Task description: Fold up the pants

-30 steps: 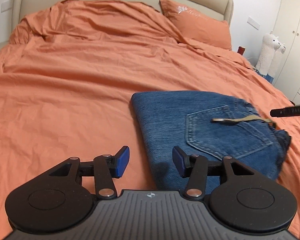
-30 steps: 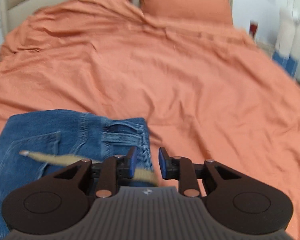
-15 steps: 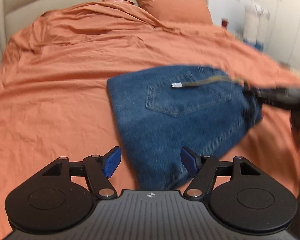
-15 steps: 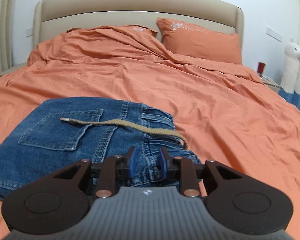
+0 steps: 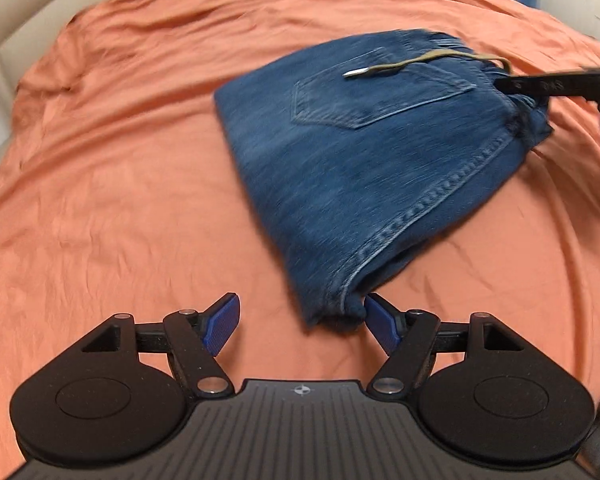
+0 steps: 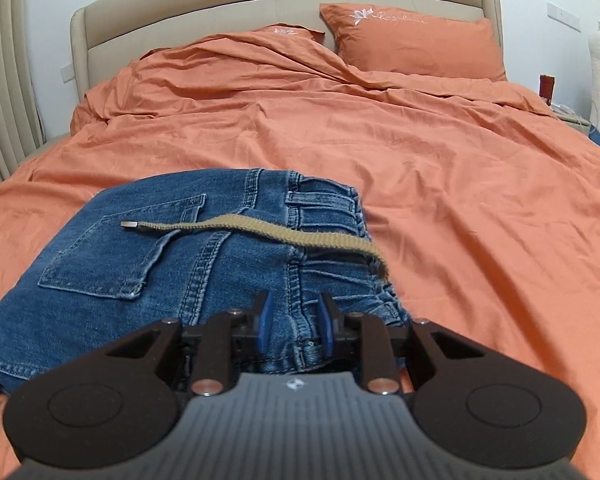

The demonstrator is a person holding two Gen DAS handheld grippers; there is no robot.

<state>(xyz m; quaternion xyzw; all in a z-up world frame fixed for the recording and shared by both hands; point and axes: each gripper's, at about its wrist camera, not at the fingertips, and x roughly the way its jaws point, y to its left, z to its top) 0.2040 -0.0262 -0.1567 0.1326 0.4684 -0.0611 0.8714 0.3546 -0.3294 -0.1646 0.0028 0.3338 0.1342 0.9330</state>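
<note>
Already folded into a compact bundle, the jeans point(image 6: 148, 264) are found lying on the orange duvet point(image 6: 420, 184), toward the foot end, well away from the pillow point(image 6: 412, 40) and the headboard point(image 6: 260, 8). A tan drawstring point(image 6: 260, 228) is draped loosely across the back pocket and off the waistband side.

The right gripper point(image 6: 294, 322) is seen closed on the waistband edge of the jeans, denim pinched between its blue pads. The left gripper point(image 5: 300, 322) is spread wide, its jaws having just been opening; the near corner of the bundle sits between the pads, one pad just beside the cloth, and nothing is clamped.

Trouble is most likely to come from the one-sided hold: if the waistband is pulled or lifted by the right gripper alone, the stacked layers could be dragged apart and the fold undone. The loose drawstring could also be snagged and trailed out.

Plenty of bare duvet is left on every side of the jeans; only the near edge of the bed, out of view, may be close.
</note>
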